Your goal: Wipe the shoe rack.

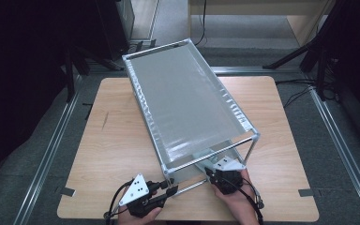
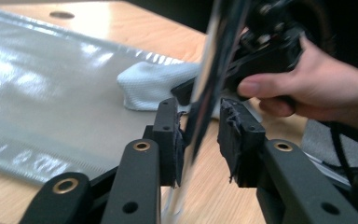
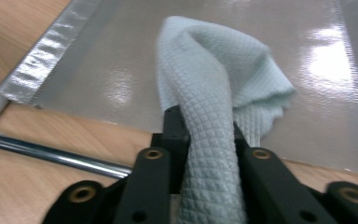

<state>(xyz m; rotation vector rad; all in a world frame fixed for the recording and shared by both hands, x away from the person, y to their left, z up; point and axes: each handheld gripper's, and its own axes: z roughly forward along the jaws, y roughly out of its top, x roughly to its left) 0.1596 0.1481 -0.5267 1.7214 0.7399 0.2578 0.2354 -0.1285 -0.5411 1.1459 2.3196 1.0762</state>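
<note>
Cloth (image 3: 214,116) is pinched between the right gripper (image 1: 225,178) jaws, resting on the grey shelf sheet (image 2: 51,93) at the rack's near end. It could slip out if dragged (the fold looks loose). Left gripper (image 2: 199,135), jaws spread around the chrome post (image 2: 209,70) w/o clamping, may let the rack (image 1: 187,98) shift.

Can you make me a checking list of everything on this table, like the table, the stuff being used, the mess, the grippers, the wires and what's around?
Surface: wooden table, bare and light brown.
Job's things: shelf rack with metal tubes and grey shiny sheets; pale blue cloth lying on the lower sheet.
Clutter: nothing seen.
Grippers: left gripper has its jaws around an upright chrome tube, with a gap on one side; right gripper is shut on the cloth.
Cables: black cable trails from the left gripper; more lie on the floor at right.
Surroundings: grey floor, dark stands, metal floor rails.
</note>
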